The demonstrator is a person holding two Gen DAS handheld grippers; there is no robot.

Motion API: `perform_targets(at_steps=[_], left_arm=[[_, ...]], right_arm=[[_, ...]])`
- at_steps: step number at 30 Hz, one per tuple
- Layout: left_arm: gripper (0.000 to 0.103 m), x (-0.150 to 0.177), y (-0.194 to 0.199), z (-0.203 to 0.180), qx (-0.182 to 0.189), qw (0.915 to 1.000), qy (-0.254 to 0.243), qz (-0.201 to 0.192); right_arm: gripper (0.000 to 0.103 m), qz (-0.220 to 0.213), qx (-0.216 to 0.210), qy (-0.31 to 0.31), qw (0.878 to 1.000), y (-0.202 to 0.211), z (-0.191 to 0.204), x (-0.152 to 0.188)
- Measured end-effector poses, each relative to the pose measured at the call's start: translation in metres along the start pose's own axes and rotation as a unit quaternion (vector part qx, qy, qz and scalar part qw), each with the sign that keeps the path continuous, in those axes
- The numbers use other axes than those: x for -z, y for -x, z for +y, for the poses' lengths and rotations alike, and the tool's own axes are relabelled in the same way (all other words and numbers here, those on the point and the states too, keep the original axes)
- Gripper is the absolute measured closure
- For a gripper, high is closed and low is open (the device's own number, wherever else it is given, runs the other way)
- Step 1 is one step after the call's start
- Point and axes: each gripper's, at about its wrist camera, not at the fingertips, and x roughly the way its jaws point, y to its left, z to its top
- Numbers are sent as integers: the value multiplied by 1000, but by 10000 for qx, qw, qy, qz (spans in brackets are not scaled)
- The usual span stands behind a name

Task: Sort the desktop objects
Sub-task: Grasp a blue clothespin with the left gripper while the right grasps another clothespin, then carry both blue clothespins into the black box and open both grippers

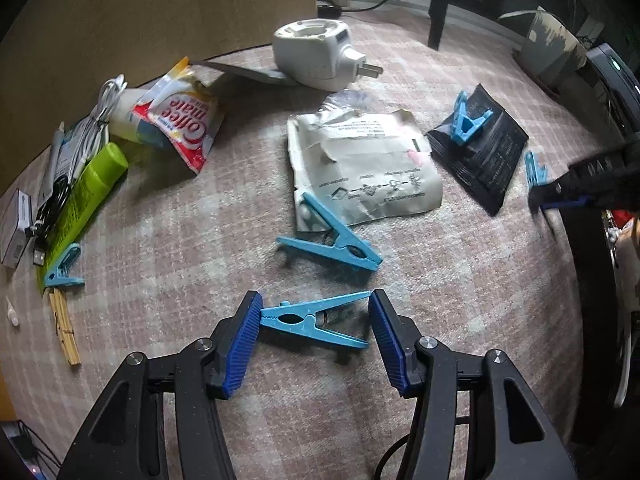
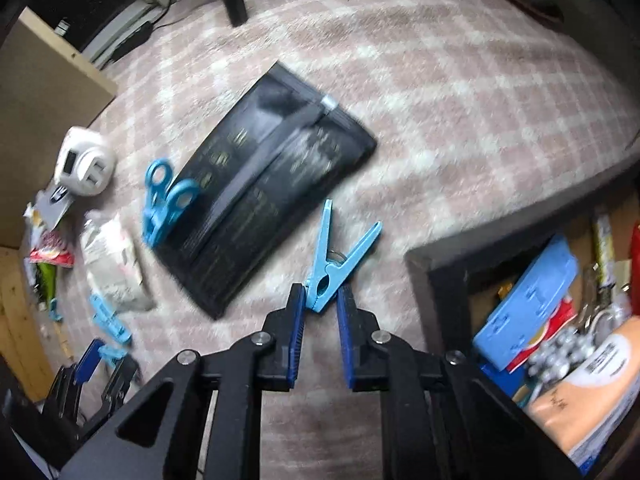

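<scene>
On a pink checked cloth (image 1: 180,240) lie several blue clothespins. My left gripper (image 1: 316,312) has one blue clothespin (image 1: 312,320) lengthwise between its blue pads, and both pads touch its ends. A second clothespin (image 1: 332,240) lies just beyond, on the corner of a crumpled paper packet (image 1: 360,160). My right gripper (image 2: 320,300) points down and is closed on the nose of another blue clothespin (image 2: 332,248), whose handles splay away from me. That clothespin lies beside a black pouch (image 2: 264,188), which has a blue clip (image 2: 164,200) on its edge.
A dark-rimmed box (image 2: 440,264) of mixed items stands at the right. A white plug adapter (image 1: 316,52), a coffee creamer sachet (image 1: 180,120), a green tube (image 1: 88,196), cables, another blue clip (image 1: 62,268) and wooden pegs (image 1: 66,332) lie at the left.
</scene>
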Motion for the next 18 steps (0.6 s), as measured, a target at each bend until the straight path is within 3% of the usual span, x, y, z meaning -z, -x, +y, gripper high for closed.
perform_targets(at_steps=[11,18], left_arm=[[51,22,26,10,129,9996,188,-155],[51,6,47,12,195,9993,94,-294]], right_arm=[[87,-402,-390,461,9974,33,-7,58],[87,-835,-575,472,9937,76,-17,84]])
